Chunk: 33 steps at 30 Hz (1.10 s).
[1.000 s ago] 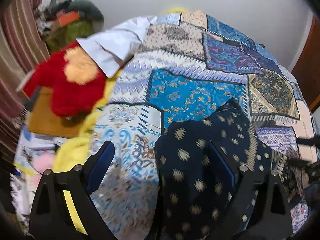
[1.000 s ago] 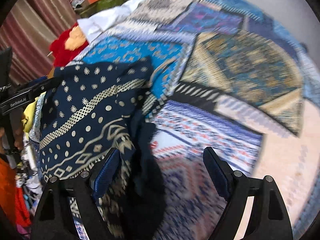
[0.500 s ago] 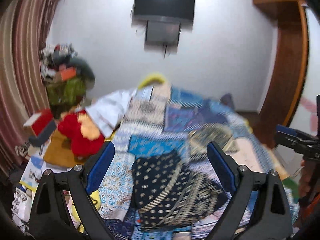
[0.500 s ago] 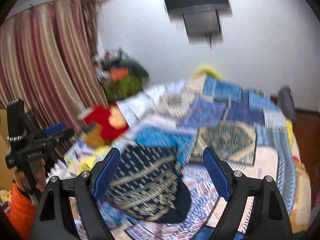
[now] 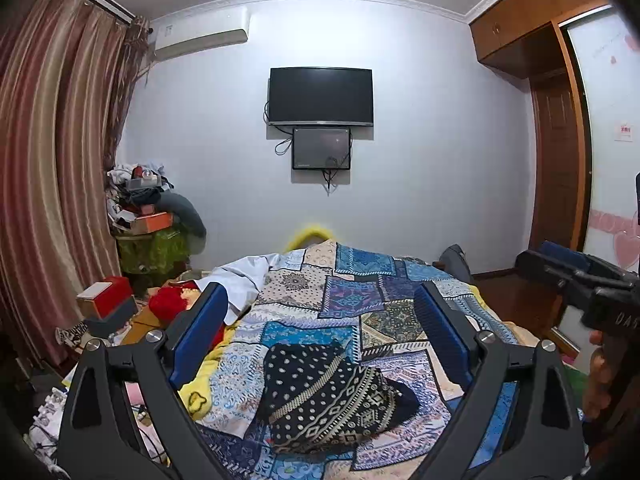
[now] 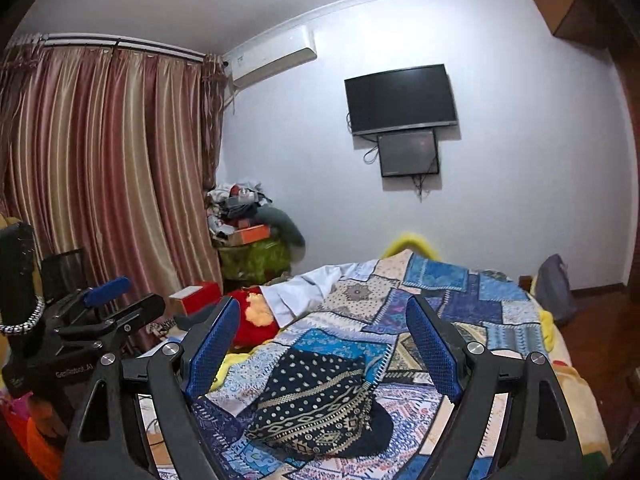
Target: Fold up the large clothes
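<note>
A dark navy garment with cream dots and patterned bands (image 5: 324,396) lies folded in a compact bundle on the patchwork bedspread (image 5: 352,300). It also shows in the right wrist view (image 6: 316,396). My left gripper (image 5: 320,336) is open and empty, raised well above and back from the garment. My right gripper (image 6: 320,344) is open and empty, likewise held above it. The right gripper shows at the right edge of the left wrist view (image 5: 580,280). The left gripper shows at the left of the right wrist view (image 6: 80,320).
A white garment (image 5: 244,276) and a red plush toy (image 5: 172,304) lie at the bed's far left. A cluttered stand (image 5: 148,232) and curtains (image 5: 52,184) are at left. A TV (image 5: 320,96) hangs on the far wall. A wooden wardrobe (image 5: 556,152) is at right.
Both grippers have lifted up and pulled back from the garment, tilting from looking down at the bed to looking across the room. The garment stays on the bed.
</note>
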Tool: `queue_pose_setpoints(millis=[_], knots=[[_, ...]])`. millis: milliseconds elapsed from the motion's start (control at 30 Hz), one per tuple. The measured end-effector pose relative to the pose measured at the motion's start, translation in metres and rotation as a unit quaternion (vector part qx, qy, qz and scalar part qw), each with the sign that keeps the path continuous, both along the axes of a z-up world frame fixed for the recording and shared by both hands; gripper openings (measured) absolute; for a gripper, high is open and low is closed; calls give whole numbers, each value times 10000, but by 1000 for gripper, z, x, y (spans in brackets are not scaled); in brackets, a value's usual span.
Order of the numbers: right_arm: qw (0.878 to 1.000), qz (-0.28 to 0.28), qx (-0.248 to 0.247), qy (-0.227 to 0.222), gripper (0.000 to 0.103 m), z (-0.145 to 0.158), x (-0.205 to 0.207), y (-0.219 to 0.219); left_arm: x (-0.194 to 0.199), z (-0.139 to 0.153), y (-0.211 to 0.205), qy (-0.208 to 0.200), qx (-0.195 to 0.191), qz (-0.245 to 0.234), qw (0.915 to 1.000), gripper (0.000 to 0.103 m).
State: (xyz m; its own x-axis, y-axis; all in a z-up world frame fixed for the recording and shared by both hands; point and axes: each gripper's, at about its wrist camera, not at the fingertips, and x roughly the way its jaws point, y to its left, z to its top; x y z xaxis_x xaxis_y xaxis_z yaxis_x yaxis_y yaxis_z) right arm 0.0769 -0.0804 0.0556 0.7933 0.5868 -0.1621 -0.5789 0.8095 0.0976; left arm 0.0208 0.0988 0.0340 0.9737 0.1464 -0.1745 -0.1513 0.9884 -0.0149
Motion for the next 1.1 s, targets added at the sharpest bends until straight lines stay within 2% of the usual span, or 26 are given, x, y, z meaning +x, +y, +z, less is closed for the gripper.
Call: queue_pose_setpoints(millis=[100, 200, 233, 400, 633, 1100], knots=[[9997, -154, -187, -76, 86, -7, -12, 4, -8, -3, -5, -10, -36, 56, 10000, 103], [9986, -373, -345, -125, 102, -13, -19, 7, -11, -7, -8, -19, 12, 151, 9999, 103], [9983, -427, -374, -154, 103, -15, -21, 7, -11, -8, -8, -10, -12, 166, 9999, 103], [9968, -611, -503, -93, 103, -21, -21, 9, -11, -14, -4, 64, -186, 77, 9998, 103], [9971, -610, -449, 94, 103, -25, -14, 5, -6, -17, 0, 115, -229, 99, 9996, 103], [9965, -631, -535, 145, 103, -28, -10, 9, 2, -23, 2, 225, -213, 80, 9995, 103]])
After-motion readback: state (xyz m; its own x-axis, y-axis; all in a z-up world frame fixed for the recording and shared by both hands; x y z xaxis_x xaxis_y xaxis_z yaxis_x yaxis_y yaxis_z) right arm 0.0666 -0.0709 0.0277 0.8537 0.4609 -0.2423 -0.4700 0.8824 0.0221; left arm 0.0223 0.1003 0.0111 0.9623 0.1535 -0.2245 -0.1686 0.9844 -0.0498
